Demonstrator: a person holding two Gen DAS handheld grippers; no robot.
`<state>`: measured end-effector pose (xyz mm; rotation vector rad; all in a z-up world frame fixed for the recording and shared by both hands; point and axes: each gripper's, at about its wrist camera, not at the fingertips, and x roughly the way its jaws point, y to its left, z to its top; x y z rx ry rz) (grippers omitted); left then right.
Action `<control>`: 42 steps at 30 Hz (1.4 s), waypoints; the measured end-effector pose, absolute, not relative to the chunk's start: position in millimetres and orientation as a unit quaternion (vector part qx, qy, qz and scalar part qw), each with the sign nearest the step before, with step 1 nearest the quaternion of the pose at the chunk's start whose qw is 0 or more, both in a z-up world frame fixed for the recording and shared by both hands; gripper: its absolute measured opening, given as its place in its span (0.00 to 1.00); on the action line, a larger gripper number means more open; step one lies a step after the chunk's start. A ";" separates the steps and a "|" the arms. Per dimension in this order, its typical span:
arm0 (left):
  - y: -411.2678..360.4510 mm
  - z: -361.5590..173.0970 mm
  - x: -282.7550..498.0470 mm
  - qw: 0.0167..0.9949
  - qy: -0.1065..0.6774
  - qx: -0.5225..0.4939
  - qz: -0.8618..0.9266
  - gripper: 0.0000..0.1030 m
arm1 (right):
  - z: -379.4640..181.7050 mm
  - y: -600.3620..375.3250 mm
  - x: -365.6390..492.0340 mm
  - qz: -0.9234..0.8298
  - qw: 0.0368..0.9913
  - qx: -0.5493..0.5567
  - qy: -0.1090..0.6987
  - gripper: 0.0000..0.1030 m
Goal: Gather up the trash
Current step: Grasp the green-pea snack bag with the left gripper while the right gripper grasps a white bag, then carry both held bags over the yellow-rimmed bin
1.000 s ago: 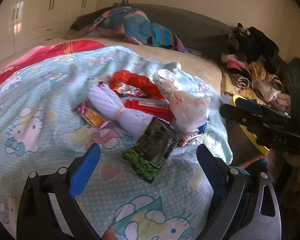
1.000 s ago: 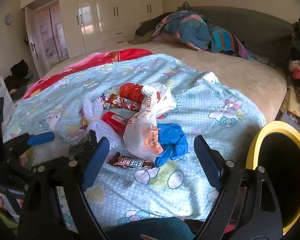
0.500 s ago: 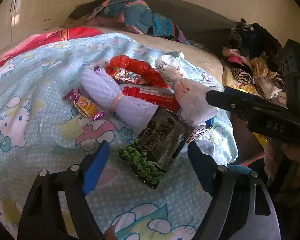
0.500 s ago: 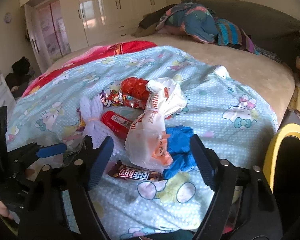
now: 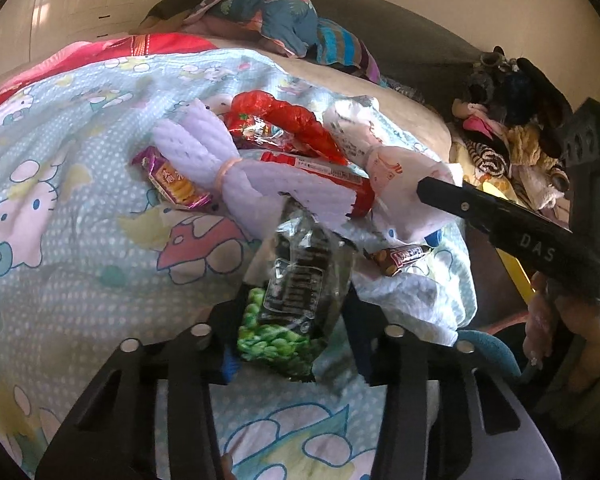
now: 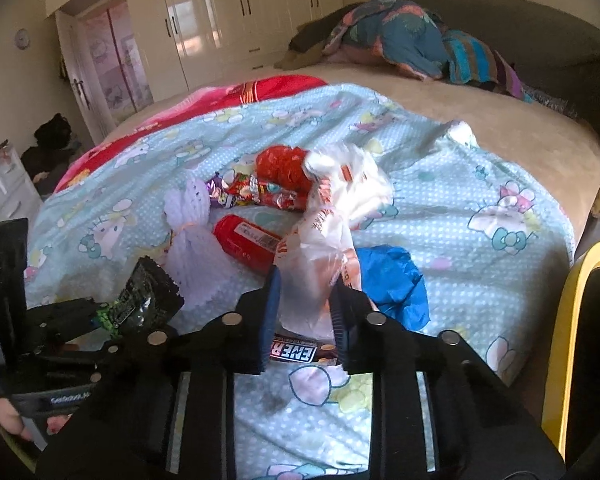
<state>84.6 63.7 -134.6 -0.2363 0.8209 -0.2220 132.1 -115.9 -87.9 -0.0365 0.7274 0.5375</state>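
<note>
On the bed [image 6: 500, 128], over a pale blue cartoon-print blanket [image 5: 80, 240], a heap of trash: white foam netting [image 5: 204, 148] tied with a band, a red tube-shaped pack [image 6: 244, 240], a crumpled red wrapper [image 5: 284, 116], a purple snack packet [image 5: 172, 180], a blue plastic bag [image 6: 392, 280] and a brown chocolate bar [image 6: 296, 354] marked ENER.

In the left wrist view, left gripper [image 5: 292, 328] with jaws narrow and closing on the green pea packet [image 5: 296, 292], pads pressed to both its sides, packet crumpled and standing up between them at the near edge of the heap. Same packet seen from the right wrist view at lower left, tilted, held clear of the blanket.

In the right wrist view, right gripper [image 6: 304, 312] with jaws narrow and closing around the lower part of the white plastic bag [image 6: 324, 240], bag bunched between the blue pads; chocolate bar lying flat just beneath, touching or apart cannot tell. Blue plastic bag just beside the right pad.

At far right, yellow rim of a bin [image 6: 568, 340] beside the bed. At the head of the bed, a bundle of patterned bedding [image 6: 404, 36]; behind it, white wardrobes [image 6: 220, 20].
</note>
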 end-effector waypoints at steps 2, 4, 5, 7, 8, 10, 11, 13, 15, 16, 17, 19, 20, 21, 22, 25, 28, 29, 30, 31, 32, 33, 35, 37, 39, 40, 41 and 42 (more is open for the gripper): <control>64.0 -133.1 82.9 0.904 0.396 -0.119 -0.111 0.29 | -83.8 -118.8 128.1 0.258 0.903 -0.015 0.344 0.15; 65.6 -130.2 80.6 0.904 0.394 -0.124 -0.114 0.24 | -80.0 -121.9 122.9 0.258 0.906 -0.011 0.335 0.14; 66.4 -128.3 79.8 0.904 0.392 -0.125 -0.115 0.20 | -77.5 -123.4 120.0 0.257 0.908 -0.010 0.330 0.13; 68.3 -124.7 78.3 0.905 0.388 -0.128 -0.116 0.17 | -70.7 -126.5 112.8 0.257 0.914 -0.010 0.314 0.12; 69.5 -121.2 77.0 0.906 0.384 -0.131 -0.117 0.16 | -67.5 -128.2 110.2 0.258 0.915 -0.009 0.309 0.12; 72.0 -116.8 75.4 0.908 0.379 -0.134 -0.117 0.16 | -60.8 -130.9 105.0 0.259 0.919 -0.011 0.296 0.12; 73.6 -114.0 74.8 0.909 0.376 -0.137 -0.117 0.15 | -57.2 -132.0 102.2 0.260 0.922 -0.013 0.288 0.12; 76.7 -108.6 73.6 0.911 0.370 -0.141 -0.116 0.15 | -52.3 -133.6 98.3 0.264 0.924 -0.014 0.277 0.12; 78.0 -103.7 73.0 0.912 0.367 -0.144 -0.117 0.15 | -49.3 -135.1 95.9 0.264 0.925 -0.015 0.273 0.12; 77.8 -100.6 72.2 0.913 0.364 -0.143 -0.117 0.15 | -48.0 -136.5 94.5 0.263 0.926 -0.013 0.271 0.12; 77.5 -97.7 71.5 0.914 0.362 -0.142 -0.117 0.15 | -47.0 -137.9 93.2 0.263 0.926 -0.011 0.270 0.12; 77.8 -92.8 69.6 0.915 0.357 -0.143 -0.120 0.15 | -46.3 -139.4 91.6 0.263 0.927 -0.008 0.269 0.12; 77.9 -90.6 69.4 0.916 0.355 -0.143 -0.121 0.15 | -45.6 -140.4 90.7 0.262 0.927 -0.007 0.268 0.12; 76.9 -87.2 68.6 0.917 0.352 -0.142 -0.122 0.15 | -44.4 -141.8 89.4 0.261 0.928 -0.006 0.266 0.12; 75.9 -85.5 68.0 0.917 0.351 -0.141 -0.124 0.15 | -43.6 -142.6 88.2 0.260 0.929 -0.006 0.264 0.12; 71.2 -80.4 66.9 0.919 0.346 -0.139 -0.128 0.15 | -39.6 -146.7 83.6 0.259 0.931 -0.002 0.259 0.12; 63.5 -76.0 66.4 0.919 0.344 -0.134 -0.136 0.15 | -36.2 -150.4 79.5 0.258 0.932 0.000 0.253 0.12; 62.5 -75.3 66.4 0.919 0.344 -0.133 -0.138 0.15 | -35.4 -152.2 78.4 0.256 0.933 0.001 0.252 0.12; 58.4 -73.3 66.8 0.919 0.343 -0.130 -0.141 0.15 | -34.5 -154.2 77.3 0.254 0.934 0.002 0.251 0.12; 55.9 -72.0 66.8 0.920 0.343 -0.128 -0.144 0.15 | -34.2 -155.2 76.7 0.253 0.934 0.003 0.251 0.12; 54.2 -71.1 67.3 0.920 0.342 -0.127 -0.146 0.15 | -34.1 -157.1 75.8 0.251 0.935 0.004 0.251 0.12; 50.5 -68.8 67.3 0.920 0.340 -0.125 -0.149 0.15 | -33.3 -159.4 74.5 0.249 0.936 0.005 0.250 0.12; 46.8 -66.0 68.8 0.920 0.338 -0.122 -0.153 0.15 | -31.5 -163.9 72.4 0.246 0.937 0.008 0.247 0.12; 42.8 -64.1 68.6 0.921 0.336 -0.121 -0.157 0.15 | -29.2 -168.8 70.3 0.242 0.939 0.011 0.244 0.12; 37.3 -61.3 68.5 0.921 0.335 -0.117 -0.162 0.15 | -27.5 -174.6 69.1 0.238 0.941 0.015 0.241 0.12; 34.0 -59.7 68.2 0.921 0.334 -0.115 -0.165 0.15 | -26.3 -178.9 68.4 0.233 0.942 0.017 0.239 0.12; 31.9 -58.7 68.2 0.921 0.333 -0.113 -0.167 0.15 | -25.7 -182.1 68.3 0.230 0.943 0.020 0.238 0.12; 29.2 -57.7 68.1 0.921 0.333 -0.111 -0.170 0.15 | -25.3 -184.9 68.1 0.228 0.944 0.022 0.237 0.12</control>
